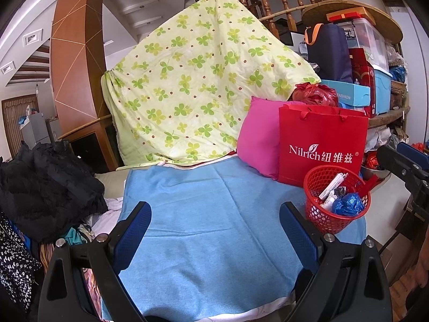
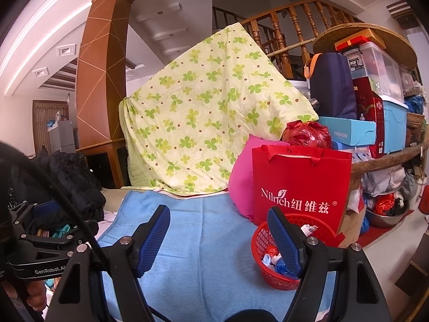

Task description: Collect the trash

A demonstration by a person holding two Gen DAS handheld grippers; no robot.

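Observation:
A small red mesh basket (image 1: 324, 218) stands on the right side of the blue towel (image 1: 209, 214). It holds several bits of trash: a blue crumpled bag (image 1: 348, 204), white wrappers and a white tube. In the right wrist view the basket (image 2: 261, 244) sits just behind my right finger (image 2: 284, 241). My left gripper (image 1: 214, 230) is open and empty over the towel, left of the basket. My right gripper (image 2: 218, 237) is open and empty; the basket is at its right fingertip. No loose trash shows on the towel.
A red Nilrich paper bag (image 1: 321, 145) and a pink cushion (image 1: 258, 139) stand behind the basket. A green clover quilt (image 1: 193, 80) hangs at the back. Black clothes (image 1: 45, 185) pile up at left. Stacked boxes (image 1: 372, 53) fill the right shelves.

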